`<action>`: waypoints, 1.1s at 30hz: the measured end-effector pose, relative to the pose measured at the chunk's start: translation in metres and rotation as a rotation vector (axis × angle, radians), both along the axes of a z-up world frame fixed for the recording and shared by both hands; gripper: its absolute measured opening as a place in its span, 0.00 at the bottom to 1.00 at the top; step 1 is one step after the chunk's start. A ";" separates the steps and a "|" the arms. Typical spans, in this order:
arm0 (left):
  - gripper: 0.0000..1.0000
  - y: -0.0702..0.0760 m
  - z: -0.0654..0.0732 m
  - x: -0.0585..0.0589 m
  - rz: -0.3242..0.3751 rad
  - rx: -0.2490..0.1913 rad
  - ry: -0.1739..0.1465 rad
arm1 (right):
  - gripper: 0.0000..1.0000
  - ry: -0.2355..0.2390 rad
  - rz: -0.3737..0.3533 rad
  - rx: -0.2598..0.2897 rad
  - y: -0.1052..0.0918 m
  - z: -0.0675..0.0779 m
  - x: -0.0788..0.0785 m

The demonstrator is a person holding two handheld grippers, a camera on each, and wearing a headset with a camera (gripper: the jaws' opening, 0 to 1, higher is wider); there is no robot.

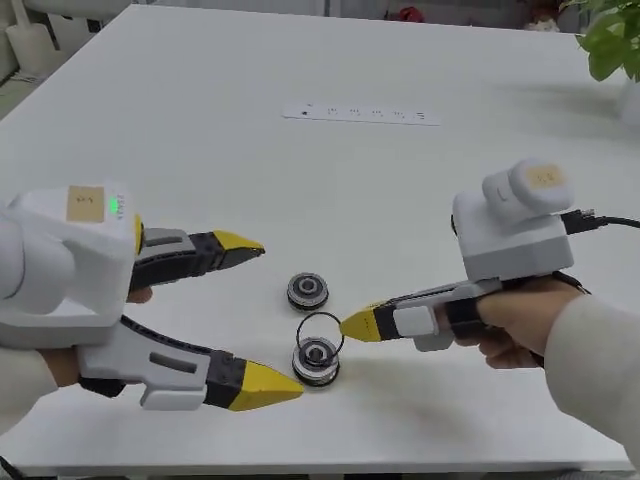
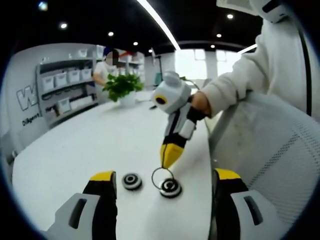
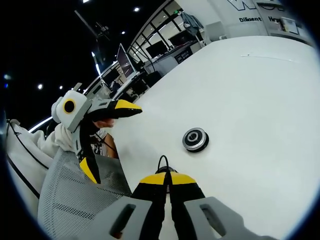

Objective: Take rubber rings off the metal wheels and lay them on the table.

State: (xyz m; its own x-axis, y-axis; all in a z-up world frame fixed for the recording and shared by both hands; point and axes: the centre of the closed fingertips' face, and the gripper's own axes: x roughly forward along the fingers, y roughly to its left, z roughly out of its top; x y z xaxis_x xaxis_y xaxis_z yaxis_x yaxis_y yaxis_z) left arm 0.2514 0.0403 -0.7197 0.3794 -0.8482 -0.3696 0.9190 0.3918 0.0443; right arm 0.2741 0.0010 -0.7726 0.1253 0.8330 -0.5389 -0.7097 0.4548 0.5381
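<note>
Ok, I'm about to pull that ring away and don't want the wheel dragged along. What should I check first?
1. Right gripper shut on the rubber ring: ok.
2. Ring fully clear of the near wheel: cannot tell; its lower edge overlaps the wheel's top.
3. Left gripper steadying that wheel: not ok; it is open and not touching the wheel.
4. Far wheel out of the way: ok; it stands apart.
5. Bare table to lay the ring on: ok.

A white table [image 1: 420,210] bears a metal wheel [image 1: 307,291], a second wheel [image 1: 316,357] near it, and a white strip [image 1: 360,114].
</note>
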 end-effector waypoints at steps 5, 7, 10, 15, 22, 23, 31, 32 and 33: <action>0.85 0.015 0.001 0.005 0.065 0.002 -0.010 | 0.00 -0.008 -0.019 0.020 -0.001 0.007 0.003; 0.87 0.019 0.003 0.006 0.077 -0.009 -0.006 | 0.00 -0.011 -0.029 0.032 -0.001 0.010 0.005; 0.90 0.021 0.002 0.004 0.086 -0.026 0.008 | 0.00 -0.011 -0.046 0.047 -0.002 0.014 0.008; 0.94 0.027 0.000 0.001 0.096 -0.013 0.008 | 0.00 -0.005 -0.064 0.071 -0.001 0.018 0.008; 0.92 0.035 0.000 -0.001 0.117 -0.046 0.027 | 0.00 -0.016 -0.074 0.095 0.002 0.027 0.008; 0.92 0.037 -0.001 -0.001 0.125 -0.058 0.037 | 0.00 -0.020 -0.075 0.100 0.003 0.029 0.008; 0.92 0.042 -0.003 -0.001 0.143 -0.075 0.048 | 0.00 -0.018 -0.074 0.130 0.012 0.036 0.005; 0.92 0.042 -0.003 -0.001 0.143 -0.076 0.049 | 0.00 -0.016 -0.074 0.137 0.014 0.038 0.004; 0.92 0.042 -0.004 -0.001 0.142 -0.076 0.050 | 0.00 -0.016 -0.075 0.140 0.014 0.039 0.004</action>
State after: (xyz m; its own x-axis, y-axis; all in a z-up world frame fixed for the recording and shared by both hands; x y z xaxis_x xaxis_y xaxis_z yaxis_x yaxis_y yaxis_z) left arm 0.2499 0.0821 -0.7240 0.4800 -0.8135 -0.3283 0.8545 0.5182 -0.0348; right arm 0.2779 0.0155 -0.7341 0.1971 0.8881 -0.4152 -0.6854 0.4277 0.5893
